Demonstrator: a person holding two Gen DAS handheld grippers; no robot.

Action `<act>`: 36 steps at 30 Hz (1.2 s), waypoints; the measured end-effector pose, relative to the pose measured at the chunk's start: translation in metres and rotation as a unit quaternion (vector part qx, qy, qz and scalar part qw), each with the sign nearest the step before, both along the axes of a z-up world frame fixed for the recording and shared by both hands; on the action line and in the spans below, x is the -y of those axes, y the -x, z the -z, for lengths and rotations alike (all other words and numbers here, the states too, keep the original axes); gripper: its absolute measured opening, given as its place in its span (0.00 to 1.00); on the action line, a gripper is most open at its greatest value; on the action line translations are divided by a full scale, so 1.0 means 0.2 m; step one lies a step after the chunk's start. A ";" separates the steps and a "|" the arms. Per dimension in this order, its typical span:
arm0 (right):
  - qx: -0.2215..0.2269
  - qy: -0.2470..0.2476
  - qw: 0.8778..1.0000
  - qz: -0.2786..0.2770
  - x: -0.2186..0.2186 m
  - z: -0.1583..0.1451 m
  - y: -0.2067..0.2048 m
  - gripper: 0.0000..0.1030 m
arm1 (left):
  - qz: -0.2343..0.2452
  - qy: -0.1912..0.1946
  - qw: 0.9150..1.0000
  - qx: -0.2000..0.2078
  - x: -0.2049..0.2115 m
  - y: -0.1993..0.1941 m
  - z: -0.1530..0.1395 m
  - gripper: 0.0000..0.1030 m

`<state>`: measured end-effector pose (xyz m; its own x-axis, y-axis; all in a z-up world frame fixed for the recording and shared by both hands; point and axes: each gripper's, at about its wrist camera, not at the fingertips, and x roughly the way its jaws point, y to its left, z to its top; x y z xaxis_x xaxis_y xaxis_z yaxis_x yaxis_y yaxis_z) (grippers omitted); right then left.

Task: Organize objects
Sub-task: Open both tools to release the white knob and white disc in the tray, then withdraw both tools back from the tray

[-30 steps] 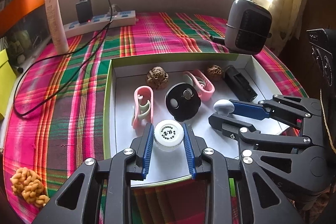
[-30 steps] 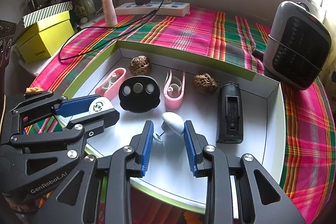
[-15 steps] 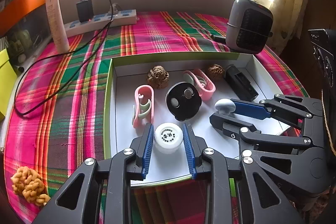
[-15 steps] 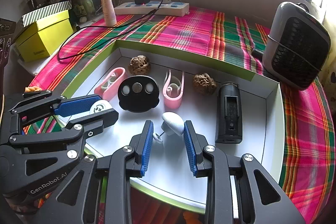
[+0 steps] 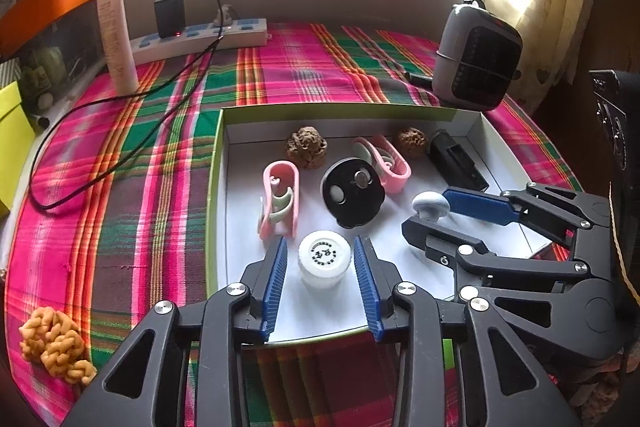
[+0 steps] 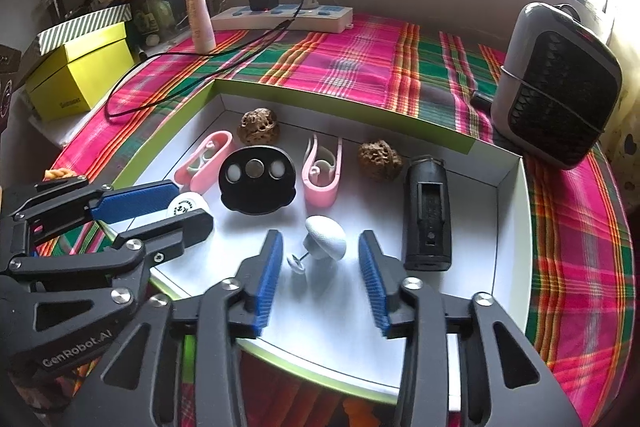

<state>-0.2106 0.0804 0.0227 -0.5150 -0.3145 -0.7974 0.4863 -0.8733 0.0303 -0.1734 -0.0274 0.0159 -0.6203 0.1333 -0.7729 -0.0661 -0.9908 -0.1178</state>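
Observation:
A white box with green rim holds two walnuts, two pink clips, a black round disc and a black holder. My left gripper is open around a small white jar that stands on the box floor, with gaps on both sides. My right gripper is open around a white mushroom-shaped knob lying on the box floor.
A grey heater stands right of the box. A power strip, charger cable and white tube sit at the back. A yellow box is at the left. An orange knotted piece lies on the plaid cloth.
Both grippers have opened: the left let go of the white jar, the right let go of the white knob. Both objects rest in the box.

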 end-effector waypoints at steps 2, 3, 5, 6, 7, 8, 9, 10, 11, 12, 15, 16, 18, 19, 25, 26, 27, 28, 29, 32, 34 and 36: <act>0.000 -0.001 1.000 0.002 0.00 0.00 0.00 0.43 | 0.001 -0.001 1.000 0.000 0.00 -0.01 0.00 0.34; -0.002 -0.002 1.000 0.003 0.00 0.00 0.00 0.43 | 0.002 -0.002 1.000 0.001 0.00 -0.01 0.00 0.35; -0.002 0.000 1.000 0.004 0.00 0.00 -0.01 0.43 | 0.002 -0.002 1.000 0.001 0.00 -0.02 -0.01 0.35; -0.002 0.001 1.000 0.004 0.00 -0.01 -0.01 0.43 | 0.001 -0.002 1.000 0.002 0.00 -0.02 -0.01 0.35; -0.003 0.001 1.000 0.004 0.00 -0.01 -0.01 0.43 | 0.000 -0.002 1.000 0.002 0.00 -0.02 -0.01 0.36; -0.004 0.000 1.000 0.006 0.00 -0.01 -0.02 0.43 | -0.002 -0.002 1.000 0.001 0.00 -0.03 -0.01 0.36; -0.005 0.001 1.000 0.006 -0.01 -0.02 -0.02 0.43 | -0.003 -0.003 1.000 -0.002 0.00 -0.03 -0.02 0.36; -0.006 0.001 1.000 0.007 -0.01 -0.02 -0.02 0.43 | -0.003 -0.004 1.000 -0.003 0.01 -0.04 -0.03 0.36; -0.007 0.002 1.000 0.009 -0.01 -0.02 -0.03 0.43 | -0.004 -0.004 1.000 -0.004 0.01 -0.05 -0.03 0.36; -0.009 0.003 1.000 0.010 -0.02 -0.03 -0.03 0.43 | -0.005 -0.004 1.000 -0.005 0.01 -0.05 -0.04 0.37; -0.011 0.008 1.000 0.010 -0.02 -0.05 -0.05 0.43 | -0.007 -0.003 1.000 -0.008 0.01 -0.08 -0.06 0.37; -0.012 0.008 1.000 0.010 -0.02 -0.06 -0.06 0.43 | -0.005 -0.002 1.000 -0.009 0.01 -0.09 -0.06 0.38; -0.016 0.007 1.000 0.011 -0.02 -0.07 -0.08 0.43 | -0.005 -0.004 1.000 -0.010 0.00 -0.11 -0.07 0.38; -0.017 0.008 1.000 0.011 -0.02 -0.08 -0.09 0.43 | -0.004 -0.004 1.000 -0.011 0.00 -0.12 -0.08 0.38; -0.028 0.013 0.999 0.015 -0.04 -0.12 -0.16 0.43 | -0.005 -0.004 1.000 -0.019 -0.02 -0.18 -0.12 0.38; -0.030 0.016 0.999 0.016 -0.05 -0.13 -0.18 0.43 | -0.005 -0.003 1.000 -0.020 -0.02 -0.19 -0.12 0.38; -0.031 0.018 0.999 0.018 -0.05 -0.13 -0.19 0.43 | -0.006 -0.004 1.000 -0.022 -0.02 -0.20 -0.13 0.38; -0.033 0.019 0.999 0.019 -0.05 -0.14 -0.20 0.43 | -0.006 -0.005 1.000 -0.023 -0.02 -0.21 -0.14 0.38; -0.035 0.020 0.999 0.019 -0.06 -0.15 -0.21 0.43 | -0.005 -0.006 1.000 -0.025 -0.02 -0.22 -0.14 0.39; -0.043 0.020 0.999 0.026 -0.07 -0.16 -0.25 0.43 | -0.005 -0.001 0.999 -0.031 -0.04 -0.26 -0.16 0.39; -0.043 0.026 0.998 0.033 -0.09 -0.16 -0.27 0.43 | -0.004 -0.002 0.999 -0.032 -0.05 -0.27 -0.16 0.39; -0.044 0.035 0.998 0.041 -0.11 -0.17 -0.30 0.43 | -0.005 -0.005 0.999 -0.032 -0.05 -0.29 -0.16 0.39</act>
<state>-0.1511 0.1028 0.0566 -0.6086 -0.3216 -0.7253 0.4173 -0.9073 0.0522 -0.1149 -0.0167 0.0482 -0.6697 0.1341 -0.7305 -0.0646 -0.9904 -0.1225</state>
